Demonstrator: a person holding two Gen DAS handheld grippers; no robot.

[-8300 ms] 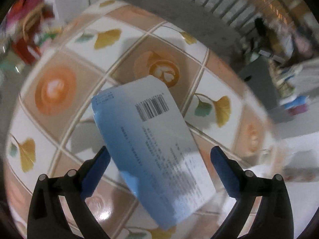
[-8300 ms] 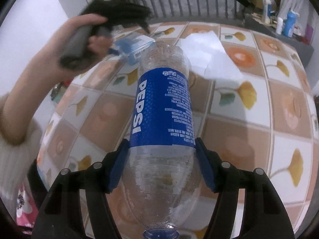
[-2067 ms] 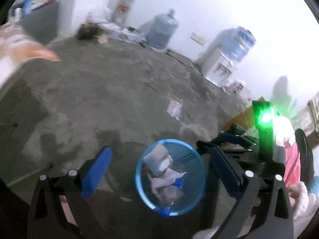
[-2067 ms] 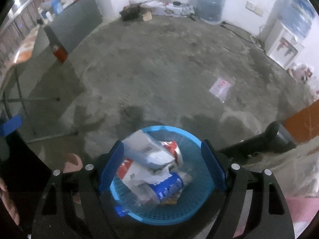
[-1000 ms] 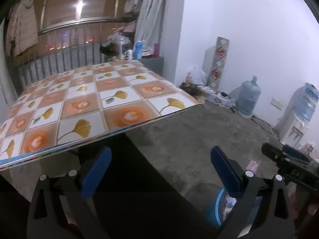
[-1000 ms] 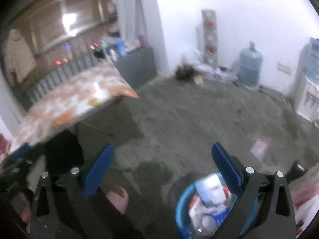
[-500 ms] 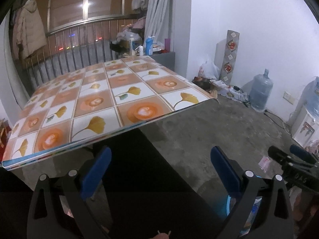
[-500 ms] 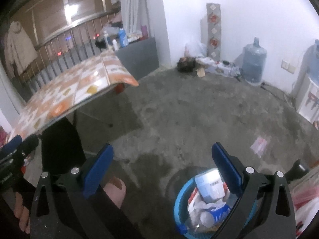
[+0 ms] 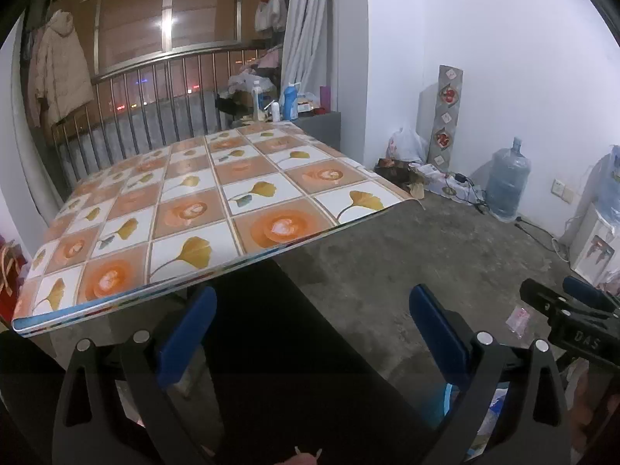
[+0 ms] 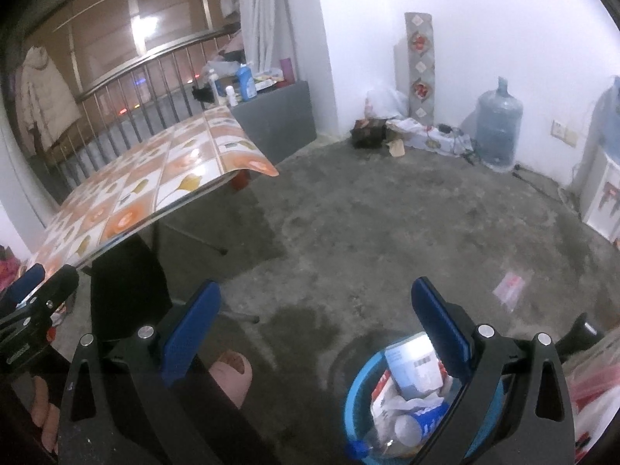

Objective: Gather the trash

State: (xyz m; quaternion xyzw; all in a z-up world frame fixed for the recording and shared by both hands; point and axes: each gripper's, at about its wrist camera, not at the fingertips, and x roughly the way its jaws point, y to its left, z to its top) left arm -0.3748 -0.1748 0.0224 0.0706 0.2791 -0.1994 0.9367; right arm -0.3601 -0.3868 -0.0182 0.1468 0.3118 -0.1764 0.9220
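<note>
Blue plastic mesh forms the waste basket [image 10: 356, 399] that stands on the concrete floor [image 10: 387, 232], and we see the collected trash inside it: a white-and-blue carton [image 10: 412, 364] on top, crumpled white paper [image 10: 410, 403] under it, and a clear bottle with a blue cap [image 10: 387, 440] lying at the bottom. Our right gripper [image 10: 316, 329] hangs over the basket's left rim with its blue pads spread wide and nothing between them. Our left gripper [image 9: 310, 331] is likewise spread and empty, pointing toward the near edge of the table [image 9: 186, 209], whose tile-patterned top carries nothing. One small pink wrapper [image 10: 509, 285] lies on the floor, well apart from the basket, to its right. A large water jug [image 10: 498, 131] stands by the far wall.
</note>
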